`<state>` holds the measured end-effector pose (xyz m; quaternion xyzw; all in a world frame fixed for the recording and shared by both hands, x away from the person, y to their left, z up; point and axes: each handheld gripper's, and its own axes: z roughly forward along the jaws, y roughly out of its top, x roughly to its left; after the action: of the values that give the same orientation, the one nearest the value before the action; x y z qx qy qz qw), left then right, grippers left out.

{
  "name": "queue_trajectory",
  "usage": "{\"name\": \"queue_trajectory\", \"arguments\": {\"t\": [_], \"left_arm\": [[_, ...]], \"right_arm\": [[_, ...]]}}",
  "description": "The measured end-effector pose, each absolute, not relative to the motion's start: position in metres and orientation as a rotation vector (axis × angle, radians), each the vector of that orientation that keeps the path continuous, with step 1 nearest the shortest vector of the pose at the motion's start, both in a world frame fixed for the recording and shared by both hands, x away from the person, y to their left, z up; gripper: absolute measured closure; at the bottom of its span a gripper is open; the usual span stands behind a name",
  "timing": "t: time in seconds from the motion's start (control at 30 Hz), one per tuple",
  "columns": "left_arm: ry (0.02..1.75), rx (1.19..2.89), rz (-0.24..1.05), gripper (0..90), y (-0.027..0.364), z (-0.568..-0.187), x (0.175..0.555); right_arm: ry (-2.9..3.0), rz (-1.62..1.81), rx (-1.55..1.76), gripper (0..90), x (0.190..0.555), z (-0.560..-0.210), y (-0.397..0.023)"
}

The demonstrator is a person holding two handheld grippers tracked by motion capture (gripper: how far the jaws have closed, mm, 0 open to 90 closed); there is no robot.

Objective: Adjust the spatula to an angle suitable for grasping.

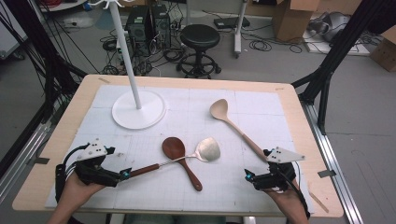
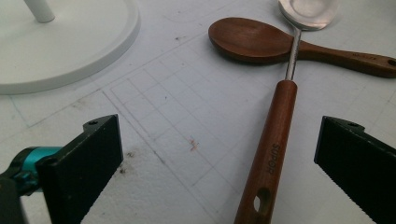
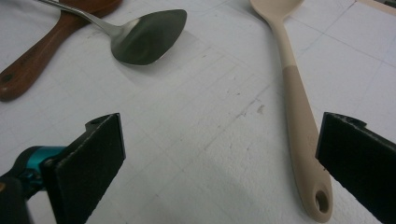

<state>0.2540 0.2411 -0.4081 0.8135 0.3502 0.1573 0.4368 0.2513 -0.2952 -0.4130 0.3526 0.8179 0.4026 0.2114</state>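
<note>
Resting low at the left edge of the counter [image 1: 56, 140], the left claw [image 1: 122, 175] is spread wide, its jaws standing to either side of the metal spatula's wooden handle [image 2: 268, 163] without touching it, a stance that looks like lining up for a grip near the hanging hole. Beyond it stands the white rack [image 1: 138, 109], its round base flat on the mat and its pole upright, probably the place where utensils get hung by their holes. Toward the middle, the metal spatula [image 1: 208, 150] lies with its thin shaft crossing over the dark wooden spoon [image 1: 180, 158], so lifting it first would leave the spoon free. Farther right, the pale spoon [image 1: 233, 126] lies slanted, bowl away and handle end near the person. The right claw [image 1: 249, 176] is likewise released, jaws apart, the pale handle [image 3: 299, 130] just inside its right jaw, ungripped.
</note>
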Motion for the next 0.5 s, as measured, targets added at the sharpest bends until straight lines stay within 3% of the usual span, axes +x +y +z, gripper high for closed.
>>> {"name": "queue_trajectory", "arguments": {"t": [0.5], "left_arm": [[0.821,2.104,0.327,1.8,0.225,-0.419,0.259]], "right_arm": [[2.276,1.118,0.960,0.6,0.250,-0.413,-0.294]]}}
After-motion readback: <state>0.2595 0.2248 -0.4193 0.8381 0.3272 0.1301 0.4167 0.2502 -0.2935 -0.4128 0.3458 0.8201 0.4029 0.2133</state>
